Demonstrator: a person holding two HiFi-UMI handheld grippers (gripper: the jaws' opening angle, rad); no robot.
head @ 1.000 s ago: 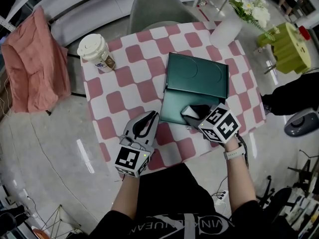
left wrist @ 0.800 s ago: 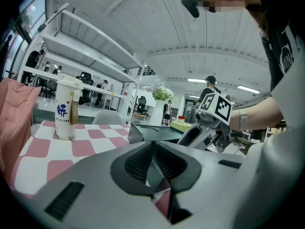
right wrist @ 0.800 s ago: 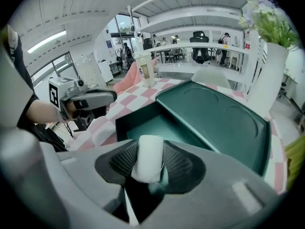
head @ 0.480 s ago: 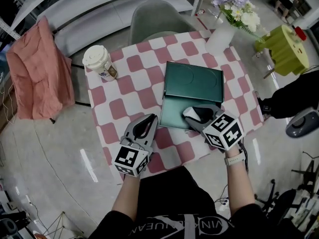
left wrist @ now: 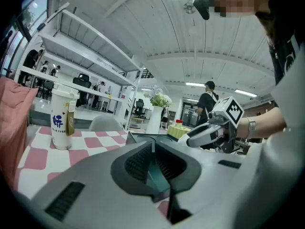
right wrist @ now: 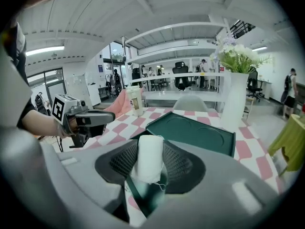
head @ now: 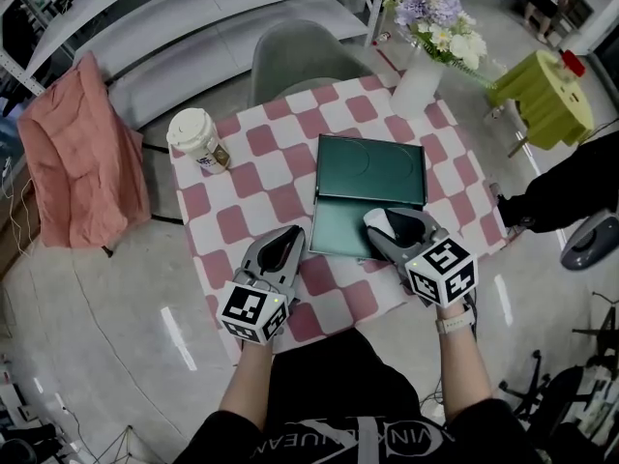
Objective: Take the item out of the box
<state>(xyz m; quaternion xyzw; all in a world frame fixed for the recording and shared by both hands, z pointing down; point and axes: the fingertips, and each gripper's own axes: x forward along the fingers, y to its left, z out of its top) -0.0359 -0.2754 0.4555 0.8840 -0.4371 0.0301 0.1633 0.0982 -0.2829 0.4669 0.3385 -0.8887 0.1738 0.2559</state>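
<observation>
A dark green box lies open on the checkered table, with its lid (head: 370,169) folded back and its shallow base (head: 340,228) nearer me. My right gripper (head: 385,223) hovers over the base's near right corner, shut on a white rolled item (right wrist: 149,157) that stands upright between its fingers. The green lid (right wrist: 191,133) lies beyond it in the right gripper view. At the base's near left corner my left gripper (head: 283,247) is shut and holds nothing. The left gripper view shows its jaws closed together (left wrist: 153,152), with the right gripper (left wrist: 209,133) off to the right.
A white paper cup (head: 197,138) with a lid stands at the table's far left. At the far right corner is a white vase (head: 418,77) of flowers. A grey chair (head: 303,53) sits behind the table. A pink cloth (head: 85,162) hangs at the left, and a yellow-green stool (head: 544,98) is at the right.
My right gripper has drawn back a little toward me over the box base, still holding the white item. My head has shifted, so the table sits higher in view. The left gripper barely moved.
</observation>
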